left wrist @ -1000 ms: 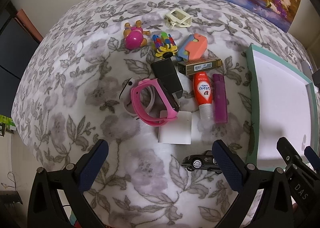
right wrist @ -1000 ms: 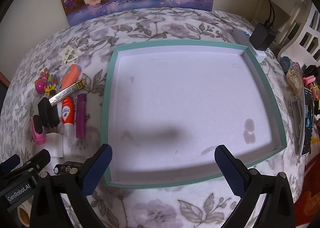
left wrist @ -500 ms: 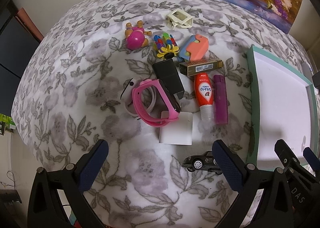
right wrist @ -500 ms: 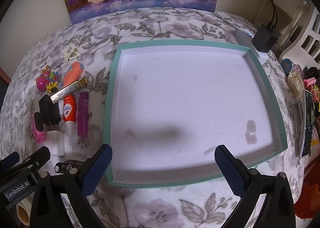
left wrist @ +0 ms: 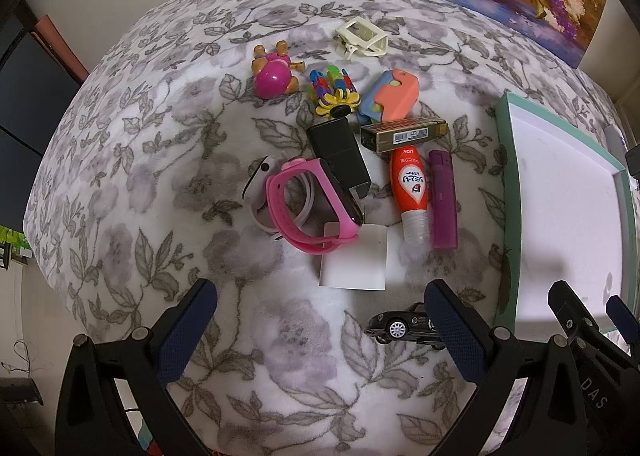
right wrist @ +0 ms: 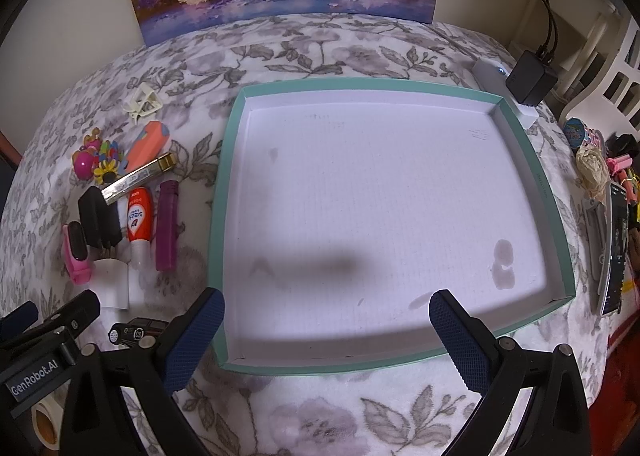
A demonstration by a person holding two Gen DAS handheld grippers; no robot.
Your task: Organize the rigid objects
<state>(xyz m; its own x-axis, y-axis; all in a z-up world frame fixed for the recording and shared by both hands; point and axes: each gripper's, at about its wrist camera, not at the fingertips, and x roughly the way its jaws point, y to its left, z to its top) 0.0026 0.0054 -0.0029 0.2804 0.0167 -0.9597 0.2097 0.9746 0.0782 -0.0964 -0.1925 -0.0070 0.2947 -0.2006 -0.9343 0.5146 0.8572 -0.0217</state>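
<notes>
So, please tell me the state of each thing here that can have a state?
Left gripper: open, holding nothing.
Right gripper: open, holding nothing.
Teal-rimmed white tray: nothing inside.
Pink wristband: lying on its side.
Red squeeze bottle: lying flat.
Purple lighter: lying flat.
Black toy car: on its wheels.

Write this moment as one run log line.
left gripper: open, above items | right gripper: open, over tray | tray: empty | nothing held

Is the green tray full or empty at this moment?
Empty. The tray shows only its bare white floor with a few faint stains and a shadow; the small items still lie on the floral cloth beside it.
</notes>
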